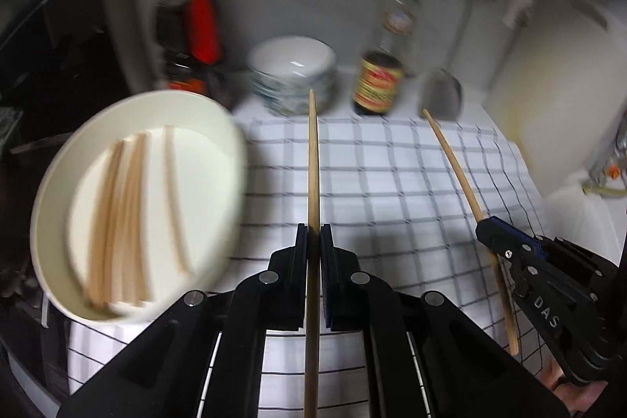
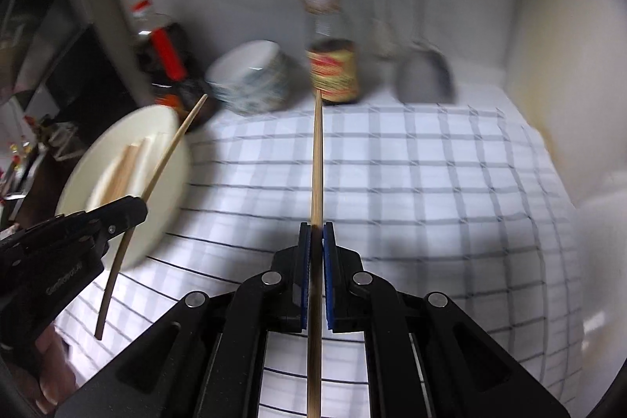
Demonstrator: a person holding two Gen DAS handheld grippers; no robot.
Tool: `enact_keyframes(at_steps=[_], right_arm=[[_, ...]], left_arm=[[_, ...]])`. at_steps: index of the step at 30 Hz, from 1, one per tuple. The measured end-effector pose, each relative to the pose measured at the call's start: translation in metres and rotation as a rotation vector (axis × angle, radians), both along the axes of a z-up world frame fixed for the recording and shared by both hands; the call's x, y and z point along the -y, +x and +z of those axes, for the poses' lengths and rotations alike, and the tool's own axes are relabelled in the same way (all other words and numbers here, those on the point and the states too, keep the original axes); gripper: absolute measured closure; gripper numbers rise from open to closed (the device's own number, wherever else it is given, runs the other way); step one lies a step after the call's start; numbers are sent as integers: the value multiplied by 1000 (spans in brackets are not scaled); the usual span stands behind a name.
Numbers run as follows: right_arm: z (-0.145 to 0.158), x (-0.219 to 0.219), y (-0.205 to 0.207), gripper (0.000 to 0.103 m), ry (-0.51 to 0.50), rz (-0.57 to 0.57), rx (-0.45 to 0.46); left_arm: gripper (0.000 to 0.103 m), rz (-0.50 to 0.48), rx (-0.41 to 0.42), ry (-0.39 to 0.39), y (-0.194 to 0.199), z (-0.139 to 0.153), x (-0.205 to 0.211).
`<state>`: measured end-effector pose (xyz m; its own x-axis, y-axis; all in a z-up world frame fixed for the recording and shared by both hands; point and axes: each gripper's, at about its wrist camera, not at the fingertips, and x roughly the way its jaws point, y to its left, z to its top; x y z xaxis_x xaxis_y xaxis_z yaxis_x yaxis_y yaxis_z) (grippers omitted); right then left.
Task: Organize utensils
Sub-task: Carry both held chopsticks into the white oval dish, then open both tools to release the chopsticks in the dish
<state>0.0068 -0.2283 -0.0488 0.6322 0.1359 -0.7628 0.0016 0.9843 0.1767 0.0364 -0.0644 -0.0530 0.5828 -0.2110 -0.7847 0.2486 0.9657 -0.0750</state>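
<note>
You're gripping one slim wooden chopstick (image 1: 312, 159) in your left tool (image 1: 313, 241) and another chopstick (image 2: 316, 159) in your right tool (image 2: 316, 241), both clamped tight above the checked cloth (image 1: 392, 183). More chopsticks (image 1: 117, 214) are lying in the smooth white oval dish (image 1: 219, 128) to the left. Stacked patterned bowls (image 1: 292, 77), two sauce bottles (image 1: 378, 81) and a metal ladle (image 1: 443, 93) are crowding the back of the counter.

wooden chopstick (image 1: 313, 159) clamped upright (others (image 1: 117, 222) plated)
</note>
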Motion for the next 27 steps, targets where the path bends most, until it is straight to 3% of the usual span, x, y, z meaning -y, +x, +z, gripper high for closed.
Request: enact_keyframes(at_steps=[10, 16, 27], right_arm=[[28, -118, 55, 97, 104, 163, 16], [21, -174, 83, 97, 94, 226, -19], [-9, -230, 122, 97, 65, 260, -107]], left_arm=[[96, 144, 45, 23, 34, 33, -107], [96, 199, 10, 47, 52, 18, -160], [96, 201, -66, 17, 82, -18, -194]])
